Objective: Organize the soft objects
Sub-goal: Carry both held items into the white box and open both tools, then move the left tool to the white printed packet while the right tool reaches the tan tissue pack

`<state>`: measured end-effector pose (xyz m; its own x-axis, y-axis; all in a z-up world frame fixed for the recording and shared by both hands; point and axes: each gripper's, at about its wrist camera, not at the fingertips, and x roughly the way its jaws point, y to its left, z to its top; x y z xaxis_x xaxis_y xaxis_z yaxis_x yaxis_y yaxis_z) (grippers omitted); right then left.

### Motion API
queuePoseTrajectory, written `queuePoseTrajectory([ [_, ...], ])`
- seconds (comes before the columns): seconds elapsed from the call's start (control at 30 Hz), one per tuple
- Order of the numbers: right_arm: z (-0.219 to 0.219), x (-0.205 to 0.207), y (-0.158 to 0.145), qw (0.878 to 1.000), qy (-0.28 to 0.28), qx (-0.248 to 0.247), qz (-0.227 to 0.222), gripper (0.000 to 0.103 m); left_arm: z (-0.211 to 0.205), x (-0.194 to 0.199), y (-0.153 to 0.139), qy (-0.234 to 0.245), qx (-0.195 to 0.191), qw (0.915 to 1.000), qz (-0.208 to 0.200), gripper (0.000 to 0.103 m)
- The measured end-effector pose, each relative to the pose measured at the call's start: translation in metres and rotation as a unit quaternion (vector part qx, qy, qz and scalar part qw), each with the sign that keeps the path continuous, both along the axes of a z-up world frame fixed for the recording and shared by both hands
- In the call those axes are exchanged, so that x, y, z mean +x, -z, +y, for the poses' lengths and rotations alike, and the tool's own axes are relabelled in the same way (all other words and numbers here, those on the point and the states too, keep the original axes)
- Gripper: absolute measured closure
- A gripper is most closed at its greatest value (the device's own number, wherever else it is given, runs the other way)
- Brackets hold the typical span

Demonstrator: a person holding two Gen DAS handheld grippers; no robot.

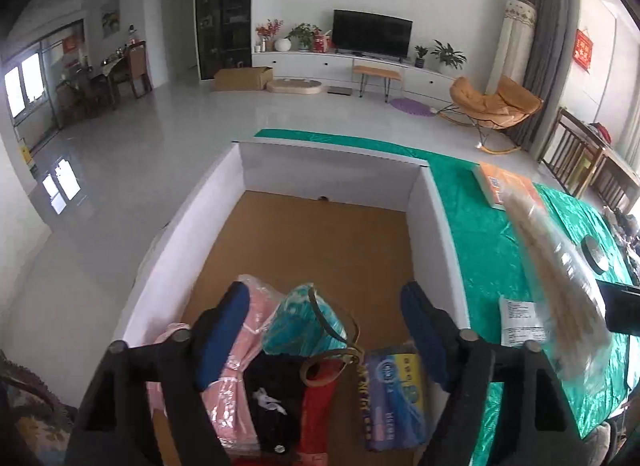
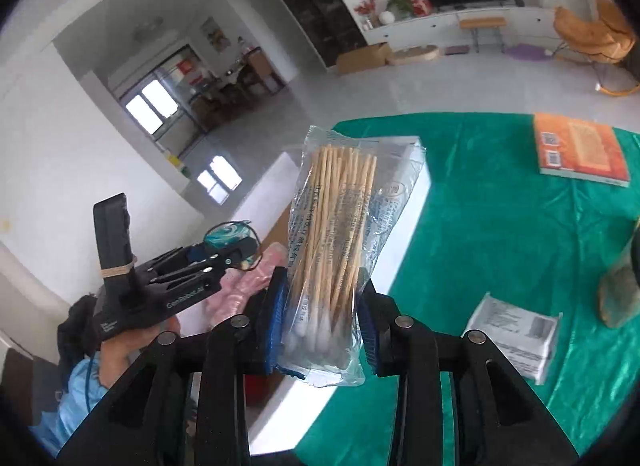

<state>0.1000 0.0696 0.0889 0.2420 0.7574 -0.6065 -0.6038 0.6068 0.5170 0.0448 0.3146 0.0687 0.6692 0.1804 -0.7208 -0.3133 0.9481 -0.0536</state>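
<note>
Inside the white box (image 1: 436,225) several soft packets (image 1: 304,326) already lay; the left gripper (image 1: 324,330) hung open above them. The right gripper (image 2: 322,314) clamped a cotton-swab bag (image 2: 340,225) over the bench (image 2: 500,225), where one white packet (image 2: 516,334) waited.

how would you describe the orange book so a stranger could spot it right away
Start at the green tablecloth, right of the white-walled box. The orange book lies flat near the cloth's far edge. It is the only bright orange, hard-edged thing there, unlike the grey-white packet nearer the camera.

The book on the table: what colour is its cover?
Orange book, clearest in the right wrist view.
</note>
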Motion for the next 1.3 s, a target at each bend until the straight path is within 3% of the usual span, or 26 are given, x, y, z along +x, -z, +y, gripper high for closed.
queuePoseTrajectory([
  [0.03, 0.015, -0.003, 0.006, 1.000, -0.022, 0.011, 0.015, 0.028, 0.007, -0.007, 0.002, -0.022, 0.008, 0.9997, -0.007, 0.006],
  [0.1, 0.027, -0.008, 0.015, 0.999, -0.030, 0.011, 0.016, 0.029, 0.013, -0.016, 0.006, -0.039, 0.007, 0.9991, -0.016, 0.005],
  [0.17, 0.019, -0.010, 0.020, 1.000, -0.018, 0.000, -0.007, 0.029, 0.008, -0.016, 0.010, -0.027, -0.009, 0.9994, -0.018, 0.005],
  [0.3, -0.040, -0.010, 0.043, 0.995, 0.051, -0.057, -0.067, 0.029, -0.042, -0.012, 0.013, 0.036, -0.028, 0.9984, -0.034, 0.005],
  [0.43, -0.121, -0.011, 0.093, 0.969, 0.144, -0.165, -0.110, 0.029, -0.128, -0.001, 0.010, 0.140, -0.030, 0.9888, -0.042, 0.005],
  [0.53, -0.184, -0.012, 0.141, 0.944, 0.215, -0.232, -0.088, 0.029, -0.196, 0.004, 0.018, 0.226, -0.013, 0.9736, -0.027, 0.005],
  [0.6, -0.219, -0.018, 0.165, 0.930, 0.256, -0.253, -0.072, 0.029, -0.235, 0.006, 0.028, 0.266, 0.021, 0.9636, -0.014, 0.005],
  [0.7, -0.254, -0.038, 0.181, 0.916, 0.307, -0.252, -0.062, 0.029, -0.282, 0.008, 0.040, 0.300, 0.087, 0.9498, 0.000, 0.005],
  [0.77, -0.266, -0.041, 0.179, 0.914, 0.329, -0.235, -0.047, 0.029, -0.300, 0.010, 0.047, 0.309, 0.113, 0.9442, 0.006, 0.005],
  [0.87, -0.269, -0.046, 0.167, 0.910, 0.342, -0.225, -0.068, 0.029, -0.312, 0.013, 0.055, 0.312, 0.128, 0.9412, 0.013, 0.005],
  [1.3, -0.280, -0.046, 0.177, 0.906, 0.366, -0.210, -0.041, 0.029, -0.323, 0.025, 0.086, 0.316, 0.163, 0.9329, 0.057, 0.005],
])
